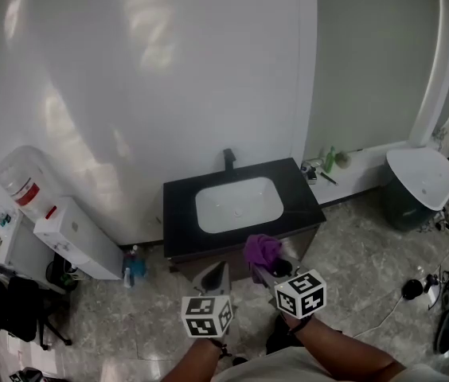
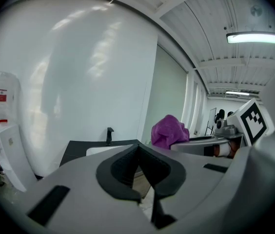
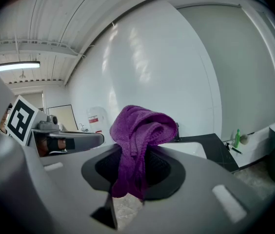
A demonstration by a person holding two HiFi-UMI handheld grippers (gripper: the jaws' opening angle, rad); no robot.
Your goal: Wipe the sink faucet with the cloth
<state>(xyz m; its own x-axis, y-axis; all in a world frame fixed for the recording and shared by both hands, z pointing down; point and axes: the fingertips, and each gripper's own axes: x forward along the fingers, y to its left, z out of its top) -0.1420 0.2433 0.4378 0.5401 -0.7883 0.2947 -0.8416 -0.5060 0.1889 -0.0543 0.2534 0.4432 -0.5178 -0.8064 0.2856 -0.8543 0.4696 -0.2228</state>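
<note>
A black faucet stands at the back of the black counter, behind the white basin. My right gripper hovers just in front of the counter's near edge, shut on a bunched purple cloth. The cloth sticks up from the right gripper and hides most of the faucet in that view. My left gripper hangs beside it on the left, lower, shut with nothing in it. In the left gripper view, the shut left gripper points at the faucet, with the cloth to the right.
A water dispenser with a bottle stands left of the sink, with a spray bottle on the floor beside it. A lidded bin is at the right. A green bottle sits on the ledge. Cables lie on the floor.
</note>
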